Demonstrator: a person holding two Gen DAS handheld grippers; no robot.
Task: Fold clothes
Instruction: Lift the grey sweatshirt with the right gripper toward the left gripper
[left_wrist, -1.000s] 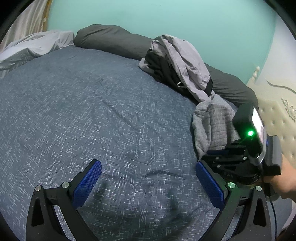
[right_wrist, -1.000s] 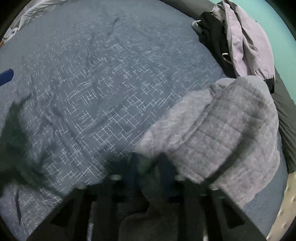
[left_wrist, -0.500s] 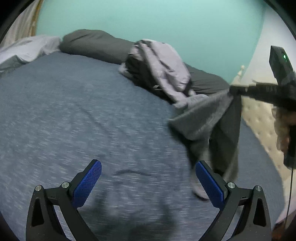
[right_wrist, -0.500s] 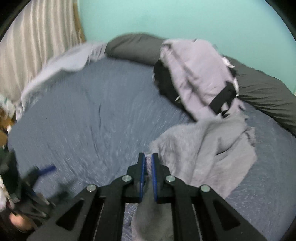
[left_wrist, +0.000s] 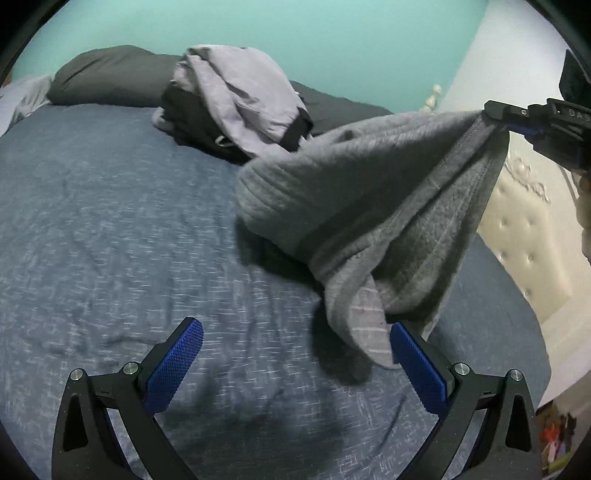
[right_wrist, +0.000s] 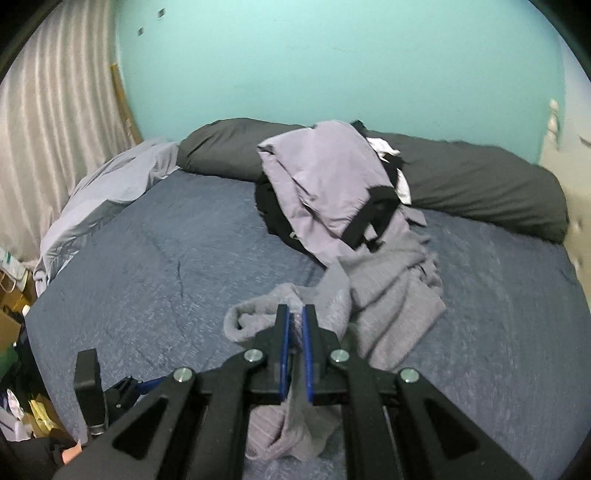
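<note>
Above the bed (left_wrist: 110, 240), sweater (left_wrist: 369, 206) now higher.

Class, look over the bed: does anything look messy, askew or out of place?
Yes: a crumpled heap of lilac and black clothes slumps unfolded against the dark grey bolster pillow, while the grey knitted sweater dangles bunched from the right gripper.

The right gripper (right_wrist: 294, 325), pinched onto an edge of the grey sweater (left_wrist: 369, 206), has lifted it from a heap on the bed (left_wrist: 110, 221); the sweater now hangs stretched, its lower end nearer the left gripper (left_wrist: 295, 354).
</note>
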